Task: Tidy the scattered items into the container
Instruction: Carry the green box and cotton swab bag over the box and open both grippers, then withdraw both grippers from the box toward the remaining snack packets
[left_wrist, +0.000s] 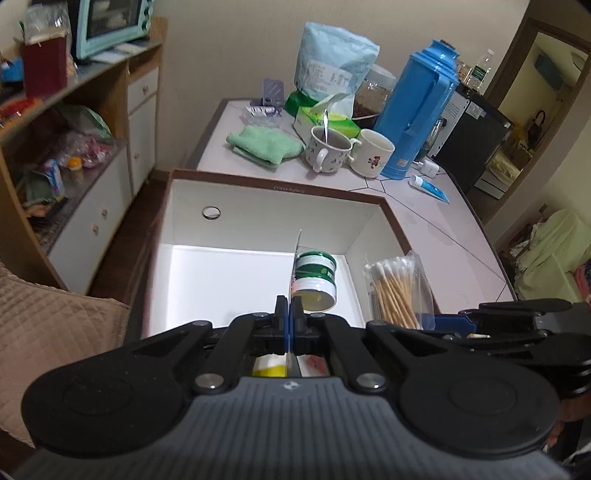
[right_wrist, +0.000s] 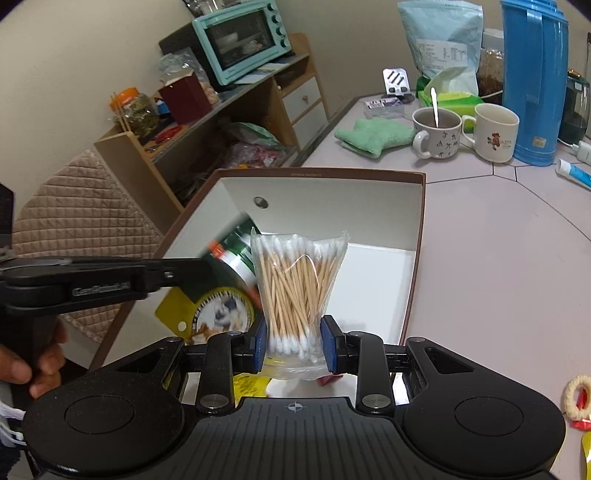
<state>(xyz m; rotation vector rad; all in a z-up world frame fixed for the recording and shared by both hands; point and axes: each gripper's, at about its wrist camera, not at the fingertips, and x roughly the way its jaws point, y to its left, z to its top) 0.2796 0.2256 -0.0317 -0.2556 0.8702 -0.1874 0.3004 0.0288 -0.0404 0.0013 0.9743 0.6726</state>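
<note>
Cotton swabs (right_wrist: 295, 291) in their clear bag hang over the white box (right_wrist: 421, 221), clamped at the lower end by the right gripper (right_wrist: 294, 345); left gripper (left_wrist: 289, 314) pinches the backing card of a green-and-white tin pack (left_wrist: 316, 280) inside the box; both look due for release, lower first. Right view alone shows a ring-shaped thing (right_wrist: 576, 397) on the table (right_wrist: 498, 258); left view shows the box floor otherwise bare.

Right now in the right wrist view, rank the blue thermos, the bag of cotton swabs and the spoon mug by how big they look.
1. Blue thermos
2. Bag of cotton swabs, inflated by nearness to the camera
3. Spoon mug
</note>
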